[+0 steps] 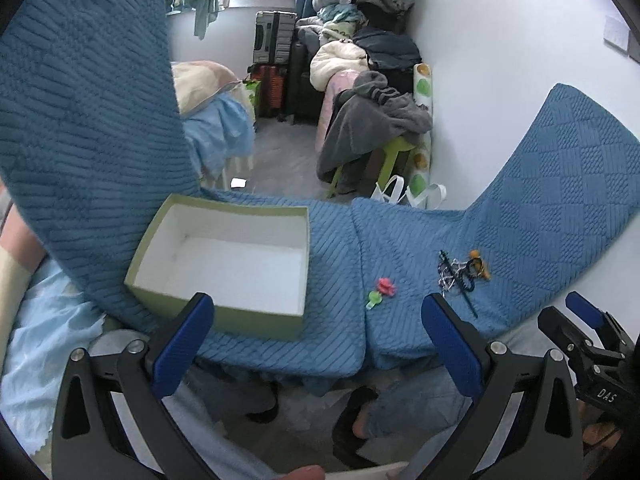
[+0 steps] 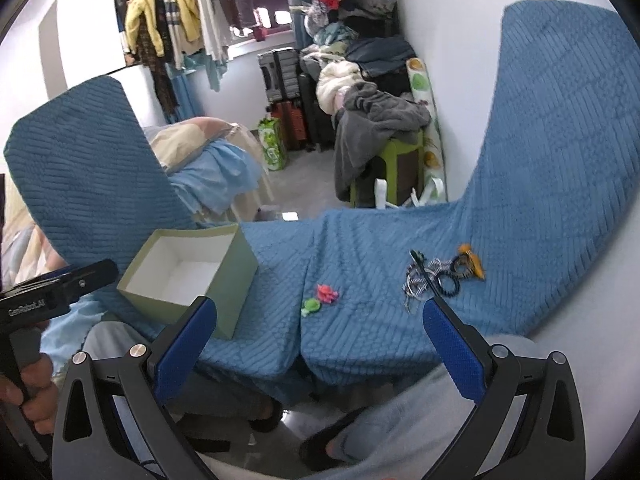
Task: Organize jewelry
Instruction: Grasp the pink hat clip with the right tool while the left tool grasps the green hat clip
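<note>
A pale green box with a white empty inside stands open on the blue quilted seat; it also shows in the right wrist view. A pink and green hair clip lies to the right of the box. Further right lies a tangled pile of jewelry and hair ties with an orange piece. My left gripper is open and empty in front of the box. My right gripper is open and empty, held near the seat's front edge.
Blue quilted cushions rise at the left and right. Behind are a green stool with grey clothes, suitcases, a bed with bedding and hanging clothes. The person's legs and slippers are below.
</note>
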Demonstrator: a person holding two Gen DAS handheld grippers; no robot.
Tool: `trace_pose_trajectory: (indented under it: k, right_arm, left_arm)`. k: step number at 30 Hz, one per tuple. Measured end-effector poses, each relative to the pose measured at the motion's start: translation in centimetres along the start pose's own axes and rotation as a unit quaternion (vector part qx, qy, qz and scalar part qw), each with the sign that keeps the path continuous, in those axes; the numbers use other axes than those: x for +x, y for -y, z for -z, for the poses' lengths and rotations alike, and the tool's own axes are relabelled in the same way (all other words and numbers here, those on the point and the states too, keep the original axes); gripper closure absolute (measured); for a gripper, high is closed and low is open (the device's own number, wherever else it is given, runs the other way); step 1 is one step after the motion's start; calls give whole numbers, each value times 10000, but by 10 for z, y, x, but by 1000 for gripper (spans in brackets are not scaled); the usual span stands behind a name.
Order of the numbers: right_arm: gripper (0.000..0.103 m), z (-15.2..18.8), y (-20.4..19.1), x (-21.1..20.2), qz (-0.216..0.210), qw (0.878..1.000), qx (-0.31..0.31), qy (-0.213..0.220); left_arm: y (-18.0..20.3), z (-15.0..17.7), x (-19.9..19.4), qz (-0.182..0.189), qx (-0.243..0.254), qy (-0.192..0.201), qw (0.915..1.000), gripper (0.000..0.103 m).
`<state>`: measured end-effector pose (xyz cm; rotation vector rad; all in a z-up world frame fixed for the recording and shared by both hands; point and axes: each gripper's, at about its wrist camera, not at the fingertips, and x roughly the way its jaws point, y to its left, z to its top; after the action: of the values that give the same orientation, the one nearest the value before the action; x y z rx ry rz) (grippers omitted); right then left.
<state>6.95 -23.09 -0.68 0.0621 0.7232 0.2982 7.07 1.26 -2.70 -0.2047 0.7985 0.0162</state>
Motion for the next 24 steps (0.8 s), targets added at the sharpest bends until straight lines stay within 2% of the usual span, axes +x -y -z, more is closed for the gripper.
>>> trace_pose_trajectory:
  k: [3,5,7,10,11,13,16,24]
  right_arm:
    - [2,-5,7,6,-13,9999,-2,124]
    - [10,-7,12,13,-75,9999,25,126]
    - [28,-8,16,22,-143,9998,-3,127]
    - [43,-6,20,37,-253,9996,-69,92]
    - [45,-5,21,42,-297,9995,-70,59]
    - [57,-1,25,57,-370,9993,-66,8]
    - [66,4,32,77,-480,9988,-28,-80]
    - [78,17,57,137,-807,9951,305,-488]
  left_arm:
    - [4,-4,7,96,30,122,9999,0]
    - [6,-6,16,212,11,143,9997,0]
    - [7,-7,25,331,-27,119,9994,0]
    - [12,-7,44,481,-28,49,9988,1]
    - [14,-6,50,527,-26,17,9986,5]
    - [16,-4,65,627,-74,-88,9980,11]
    - [18,1,86,863,-185,-298,9957,23]
    - [45,10,126,1227,38,-479,9913,46]
